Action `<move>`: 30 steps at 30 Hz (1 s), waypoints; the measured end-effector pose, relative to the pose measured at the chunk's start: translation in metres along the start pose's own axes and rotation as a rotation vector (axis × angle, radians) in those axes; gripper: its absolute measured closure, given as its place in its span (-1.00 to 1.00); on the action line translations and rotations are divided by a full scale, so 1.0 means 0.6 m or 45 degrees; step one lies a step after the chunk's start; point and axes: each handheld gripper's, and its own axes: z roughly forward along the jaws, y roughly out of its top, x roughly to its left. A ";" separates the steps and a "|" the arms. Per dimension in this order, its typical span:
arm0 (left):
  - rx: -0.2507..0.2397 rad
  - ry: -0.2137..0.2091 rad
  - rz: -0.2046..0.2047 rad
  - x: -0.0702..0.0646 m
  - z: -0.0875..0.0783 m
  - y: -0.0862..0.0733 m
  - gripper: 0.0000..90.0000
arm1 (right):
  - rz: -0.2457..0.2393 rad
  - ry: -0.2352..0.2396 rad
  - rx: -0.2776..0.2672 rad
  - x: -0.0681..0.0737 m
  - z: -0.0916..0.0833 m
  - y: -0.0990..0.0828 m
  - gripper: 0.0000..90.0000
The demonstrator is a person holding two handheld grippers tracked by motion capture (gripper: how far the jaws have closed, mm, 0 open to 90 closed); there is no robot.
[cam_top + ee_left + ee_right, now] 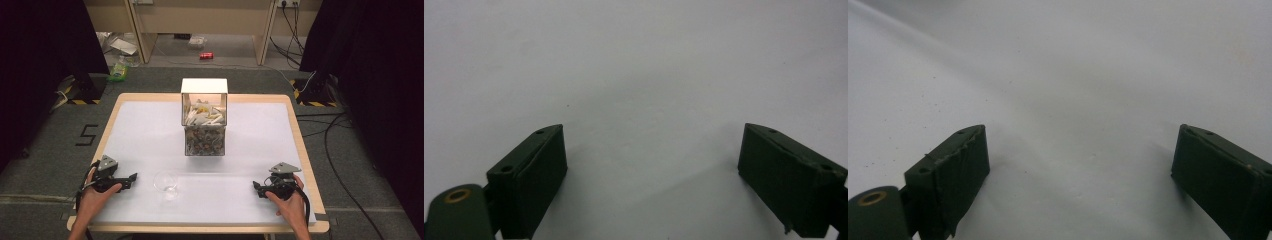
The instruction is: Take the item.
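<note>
The left hand-held gripper is resting on the desk at about 8 o'clock, a hand wrapped round it, its tip aiming toward 3 o'clock; in the left gripper view its jaws are standing wide apart with nothing but bare white surface between them. Just to its right, near 6 o'clock, a clear glass is sitting upright with its mouth opening upward and its long axis standing vertical, close to the left tip but not touching it. Behind it, around 12 o'clock, a clear box is holding pale packets above a darker layer, well apart from both tools. The right hand-held gripper is lying at about 4 o'clock, pointing back toward 9 o'clock, released too, its jaws spread over empty desk in the right gripper view. The step in hand is probably reaching for the glass; doing it well likely means approaching level from the side, straddling the wall low and closing gently, since thin clear glass may be tipping or slipping under a hard pinch.
</note>
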 end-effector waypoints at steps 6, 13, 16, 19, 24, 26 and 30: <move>0.000 0.000 0.000 0.000 0.000 0.000 -0.75 | -0.005 0.001 -0.006 0.000 -0.001 0.000 -0.78; 0.000 0.000 0.000 0.000 0.000 0.000 -0.75 | 0.010 0.011 -0.036 -0.002 -0.005 -0.002 -0.61; 0.000 0.000 0.000 0.000 0.000 0.000 -0.75 | 0.011 0.015 -0.039 -0.002 -0.005 -0.002 -0.61; 0.000 0.000 0.000 0.000 0.000 0.000 -0.75 | 0.013 0.018 -0.054 -0.001 -0.007 -0.001 -0.55; 0.000 0.000 0.000 0.000 0.000 0.000 -0.75 | 0.000 0.017 -0.106 0.004 -0.014 0.005 -0.50; 0.000 0.000 0.000 0.000 0.000 0.000 -0.75 | -0.002 0.016 -0.144 0.006 -0.018 0.008 -0.48; 0.000 0.001 0.000 0.000 0.000 0.000 -0.75 | -0.006 0.024 -0.209 0.010 -0.026 0.014 -0.46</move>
